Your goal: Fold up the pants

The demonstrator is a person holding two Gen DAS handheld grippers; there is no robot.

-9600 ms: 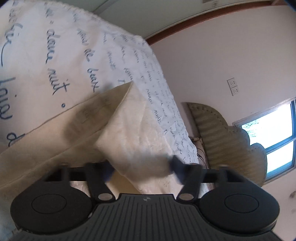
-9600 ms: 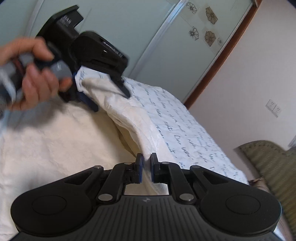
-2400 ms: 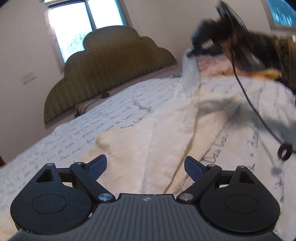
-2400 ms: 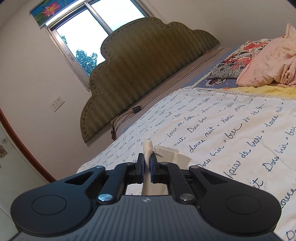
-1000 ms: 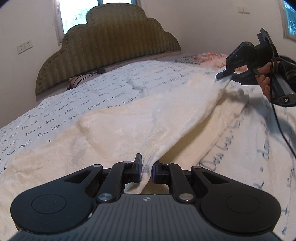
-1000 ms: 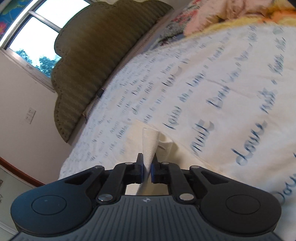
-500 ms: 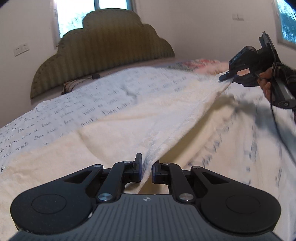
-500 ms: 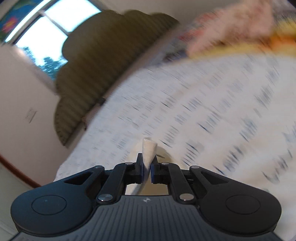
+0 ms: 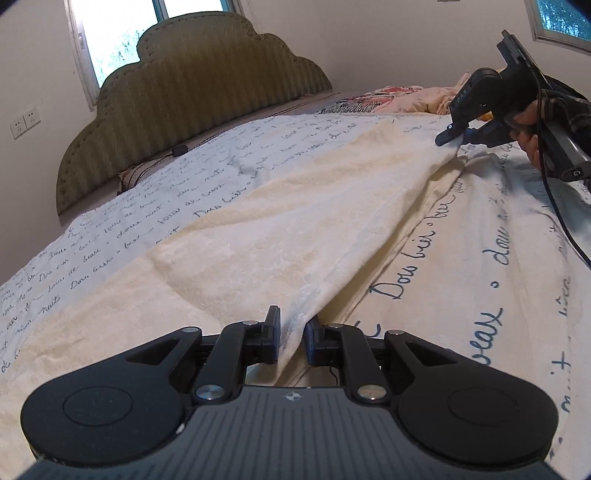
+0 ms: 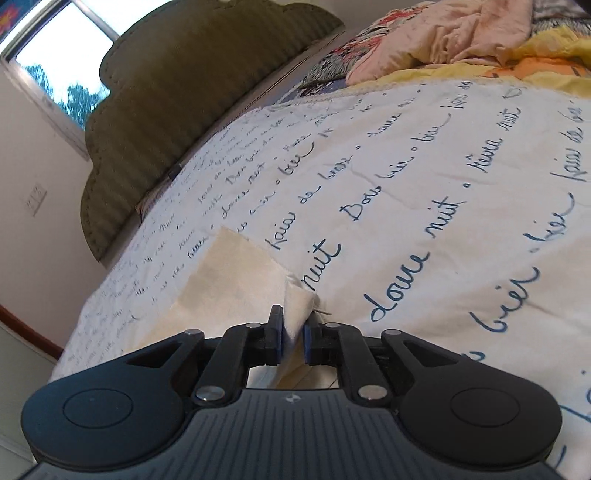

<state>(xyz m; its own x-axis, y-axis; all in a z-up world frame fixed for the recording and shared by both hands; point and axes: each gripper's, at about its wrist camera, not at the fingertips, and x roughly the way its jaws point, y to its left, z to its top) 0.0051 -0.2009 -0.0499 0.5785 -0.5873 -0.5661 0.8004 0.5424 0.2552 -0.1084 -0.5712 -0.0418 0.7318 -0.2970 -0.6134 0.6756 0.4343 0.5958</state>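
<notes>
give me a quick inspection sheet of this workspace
surface: bed sheet printed with blue handwriting, covering the bed.
job's things: cream pants laid out long on the sheet, one edge raised between the two tools.
clutter: pink and floral bedding heaped at the far end.
grippers: left tool jaws opening, pants fabric between them; right tool jaws opening, a corner of the pants between them.
cables: black cable hanging from the right tool across the sheet; a small black lead by the headboard.
surroundings: olive headboard, window, wall socket.
</notes>
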